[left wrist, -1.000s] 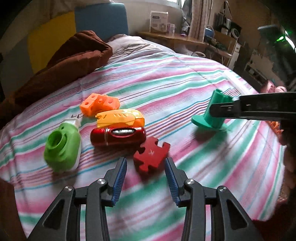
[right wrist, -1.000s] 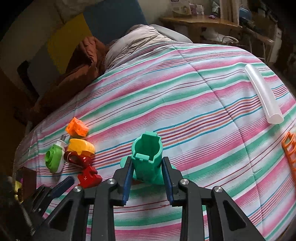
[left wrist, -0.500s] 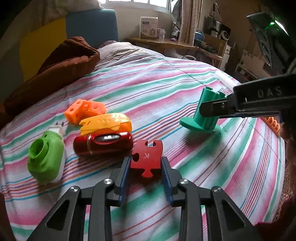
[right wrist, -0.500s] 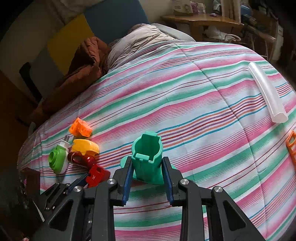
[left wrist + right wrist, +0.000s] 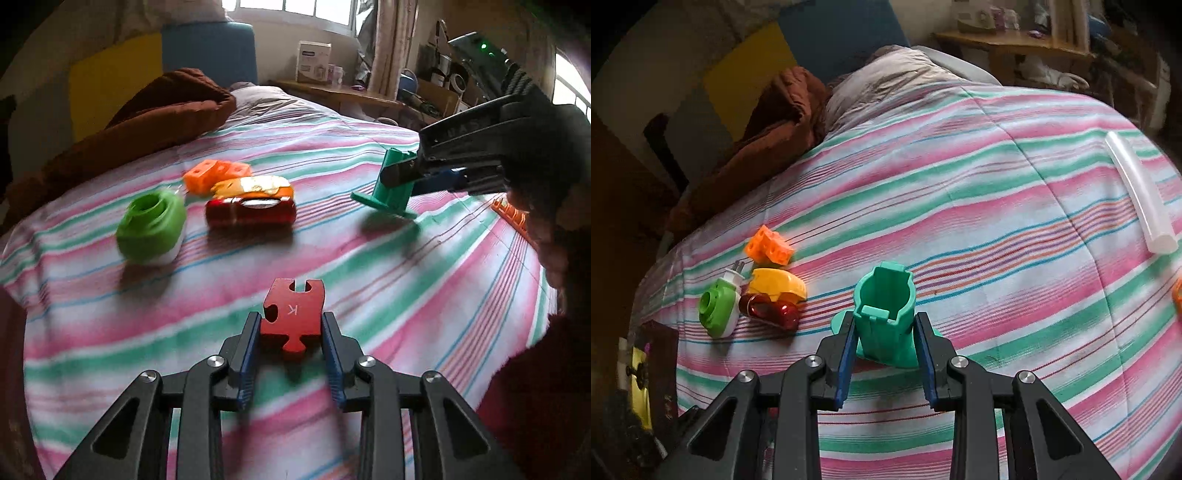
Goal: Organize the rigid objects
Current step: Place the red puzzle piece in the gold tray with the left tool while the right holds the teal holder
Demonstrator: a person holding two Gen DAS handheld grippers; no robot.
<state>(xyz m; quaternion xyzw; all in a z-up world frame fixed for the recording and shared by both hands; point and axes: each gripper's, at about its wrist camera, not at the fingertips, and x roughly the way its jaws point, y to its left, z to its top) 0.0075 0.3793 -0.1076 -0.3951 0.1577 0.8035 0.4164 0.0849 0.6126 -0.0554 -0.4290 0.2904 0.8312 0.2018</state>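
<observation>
Over the striped bed (image 5: 424,295), the left gripper (image 5: 291,332) has just closed its fingers onto a red puzzle piece (image 5: 293,314), apart from the toy cluster. Right gripper (image 5: 885,341) fingers clamp the teal holder (image 5: 886,314), its base on the bedspread.

wrist views, angled down, sharing bedspread (image 5: 424,295)

Both tongs (image 5: 291,347) (image 5: 886,354) are black skeletal frames with silver screws and ribbed blue finger pads (image 5: 246,363).
</observation>
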